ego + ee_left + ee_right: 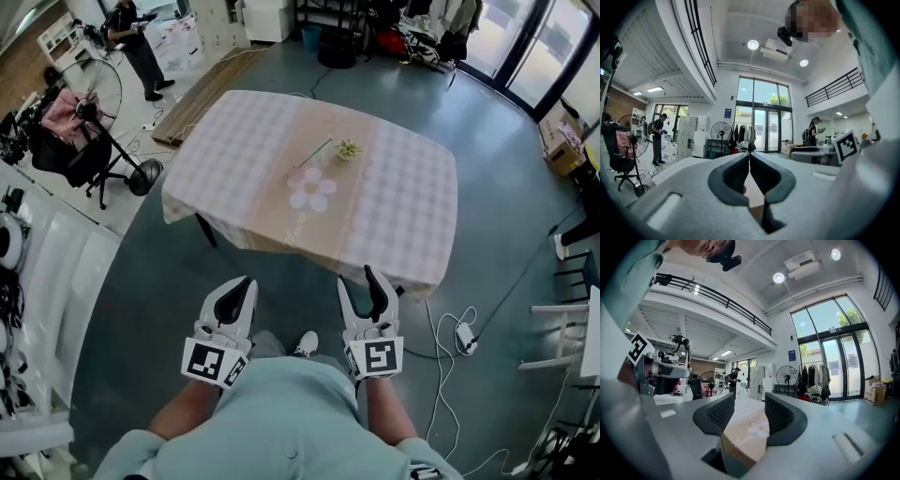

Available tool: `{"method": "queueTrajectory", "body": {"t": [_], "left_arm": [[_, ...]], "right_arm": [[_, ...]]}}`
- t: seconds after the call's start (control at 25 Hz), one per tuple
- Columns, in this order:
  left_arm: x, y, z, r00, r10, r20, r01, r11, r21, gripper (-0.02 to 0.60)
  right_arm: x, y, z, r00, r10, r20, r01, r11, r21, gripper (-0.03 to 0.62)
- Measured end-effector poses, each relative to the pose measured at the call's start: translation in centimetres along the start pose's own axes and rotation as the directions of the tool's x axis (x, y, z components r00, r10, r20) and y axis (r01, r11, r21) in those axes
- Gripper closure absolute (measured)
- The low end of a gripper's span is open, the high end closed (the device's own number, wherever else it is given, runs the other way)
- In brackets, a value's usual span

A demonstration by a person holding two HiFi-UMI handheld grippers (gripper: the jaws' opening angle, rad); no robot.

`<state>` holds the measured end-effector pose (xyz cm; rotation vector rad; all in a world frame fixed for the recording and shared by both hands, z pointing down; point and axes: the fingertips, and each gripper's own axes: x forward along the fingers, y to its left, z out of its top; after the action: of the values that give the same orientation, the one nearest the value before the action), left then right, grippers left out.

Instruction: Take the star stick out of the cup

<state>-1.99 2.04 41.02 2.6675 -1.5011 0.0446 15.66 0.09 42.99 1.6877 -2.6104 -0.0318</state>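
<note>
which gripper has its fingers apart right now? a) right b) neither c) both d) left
a: the right gripper shows its fingers apart and empty in its own view, while the left gripper has them meeting at the tips.

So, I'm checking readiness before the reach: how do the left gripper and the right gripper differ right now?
The left gripper has its jaws shut together; the right gripper has its jaws wide apart. In the head view the right gripper's tips overlap the tablecloth's near edge, while the left gripper's show against the floor. Both are empty and well short of the cup.
</note>
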Motion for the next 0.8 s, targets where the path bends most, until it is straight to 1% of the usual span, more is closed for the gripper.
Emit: {"method": "queueTrajectory", "body": {"t": [0.2, 0.52, 0.8], "left_arm": [[1.1, 0.2, 0.3, 1.0, 0.005, 0.005, -0.006, 1.0, 0.004, 0.574], [3.9, 1.6, -0.1, 0.999, -0.033, -0.004, 0.033, 0.999, -0.005, 0.575], [6.7, 4.3, 0.1, 0.998, -0.055, 0.008, 0.055, 0.998, -0.023, 0.574]], "right_arm": [[0.5, -0.3, -0.6, 1.0, 0.018, -0.017, -0.018, 1.0, -0.007, 0.411], [2.6, -1.4, -0.8, 0.999, -0.021, -0.026, 0.02, 1.0, -0.011, 0.413], [5.9, -2.0, -1.1, 0.998, -0.044, -0.04, 0.043, 0.999, -0.02, 0.416]]}}
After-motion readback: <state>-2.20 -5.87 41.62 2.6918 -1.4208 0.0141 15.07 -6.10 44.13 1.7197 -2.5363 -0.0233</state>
